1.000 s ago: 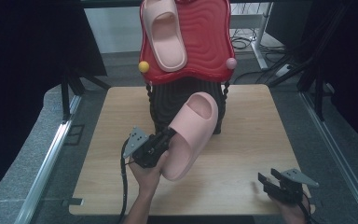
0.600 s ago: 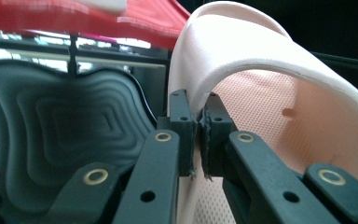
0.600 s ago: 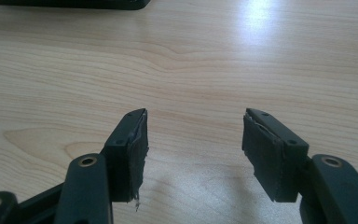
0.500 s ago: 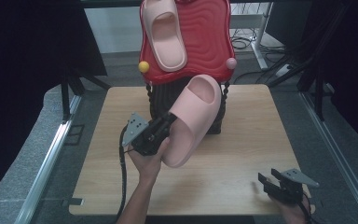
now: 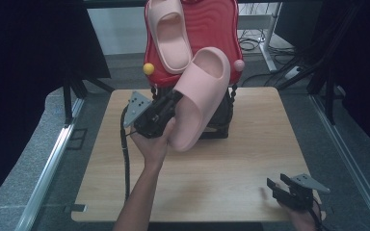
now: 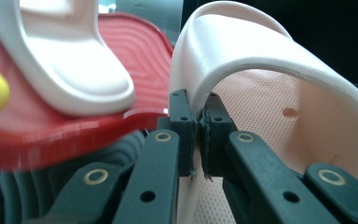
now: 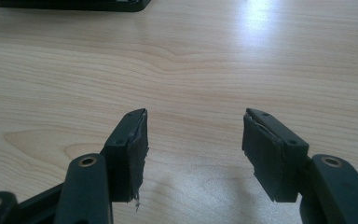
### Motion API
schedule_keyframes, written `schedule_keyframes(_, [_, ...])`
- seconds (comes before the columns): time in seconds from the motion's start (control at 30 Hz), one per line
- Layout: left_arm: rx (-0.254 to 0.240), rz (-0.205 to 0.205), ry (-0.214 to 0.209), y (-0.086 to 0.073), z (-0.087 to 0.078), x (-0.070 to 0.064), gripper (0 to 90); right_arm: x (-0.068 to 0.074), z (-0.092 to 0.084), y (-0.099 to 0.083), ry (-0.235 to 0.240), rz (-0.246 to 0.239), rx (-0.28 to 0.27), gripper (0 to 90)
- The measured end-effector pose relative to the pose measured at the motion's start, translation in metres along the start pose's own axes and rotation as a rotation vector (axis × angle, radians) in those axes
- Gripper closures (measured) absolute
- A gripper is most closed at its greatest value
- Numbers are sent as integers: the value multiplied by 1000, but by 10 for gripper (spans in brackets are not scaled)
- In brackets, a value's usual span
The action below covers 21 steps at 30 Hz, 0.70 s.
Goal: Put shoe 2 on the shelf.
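Above the back half of the wooden table (image 5: 231,159), the left gripper (image 5: 171,103) is holding 1 pale pink slipper (image 5: 200,98) in the air, its jaws closed tight on the edge of the strap, as the left gripper view shows (image 6: 196,122). The slipper is hanging toe-up, just in front of the red rack (image 5: 221,33), where a 2nd pink slipper (image 5: 168,33) is already sitting on the left half. The right gripper (image 5: 275,188) is waiting near the table's front right corner, jaws spread wide over bare wood and gripping nothing (image 7: 193,140). The pinch is catching only a thin lip of soft strap, so the slipper could be twisting or slipping free if it is swung quickly. It could also be knocking the mounted slipper or the small yellow knob (image 5: 148,68) loose if it is brought in too low.
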State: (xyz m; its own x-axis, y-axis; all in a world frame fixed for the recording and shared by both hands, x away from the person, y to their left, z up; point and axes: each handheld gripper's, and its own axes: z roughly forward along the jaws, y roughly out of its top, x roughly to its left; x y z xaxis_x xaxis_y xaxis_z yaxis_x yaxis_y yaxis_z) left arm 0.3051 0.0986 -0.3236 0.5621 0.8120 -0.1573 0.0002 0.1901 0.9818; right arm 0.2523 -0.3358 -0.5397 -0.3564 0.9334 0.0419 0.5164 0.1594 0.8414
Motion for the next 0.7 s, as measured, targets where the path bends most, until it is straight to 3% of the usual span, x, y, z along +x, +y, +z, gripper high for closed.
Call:
schedule_keyframes(0.17, [-4, 3, 4, 16, 13, 4, 855, 0, 0, 0, -1, 10, 0, 406])
schedule_keyframes(0.57, [-22, 37, 66, 48, 49, 5, 855, -2, -2, 1, 1, 13, -6, 405])
schedule_keyframes(0.7, [-27, 32, 77, 59, 60, 6, 855, -2, -3, 1, 2, 11, -10, 401])
